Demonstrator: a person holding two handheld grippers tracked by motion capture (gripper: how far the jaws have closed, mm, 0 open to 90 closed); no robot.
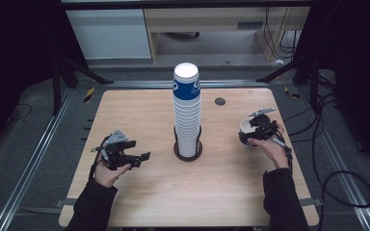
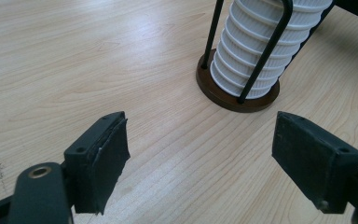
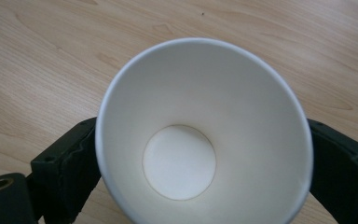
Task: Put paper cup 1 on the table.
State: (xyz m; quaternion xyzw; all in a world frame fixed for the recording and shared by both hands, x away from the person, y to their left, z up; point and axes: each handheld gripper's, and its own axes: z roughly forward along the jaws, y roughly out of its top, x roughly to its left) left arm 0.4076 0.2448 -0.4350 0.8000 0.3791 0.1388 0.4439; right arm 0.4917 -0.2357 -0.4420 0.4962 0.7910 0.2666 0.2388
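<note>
From the high view we see a light wooden table (image 1: 139, 103) with a tall stack of paper cups (image 1: 187, 113) standing upright at its middle, white below and blue-printed at the top, set in a dark round holder (image 1: 188, 150) with thin black uprights. Our left gripper (image 1: 125, 155) rests low over the near left part of the table, well apart from the stack, its jaws pointing right toward the holder. Our right gripper (image 1: 250, 131) is at the right side of the table, and a single paper cup (image 1: 247, 126) sits between its jaws with its white mouth facing up. A small dark round disc (image 1: 220, 101) lies on the table far of the right gripper. In the left gripper view we look along the left gripper (image 2: 200, 140), whose two black jaws stand wide apart with only bare table (image 2: 74, 56) between them; the stack of paper cups (image 2: 256, 51) and its brown holder (image 2: 223, 95) show ahead, near the right jaw's side and not touching it. In the right gripper view we look straight down into the single paper cup (image 3: 200, 135), its white inside and round bottom plain to see, standing between the black jaws of the right gripper (image 3: 203, 177). The jaws flank the cup's wall on both sides; the rim hides the pads, so we cannot tell whether they press on it. The cup stands over the table (image 3: 51, 56).
</note>
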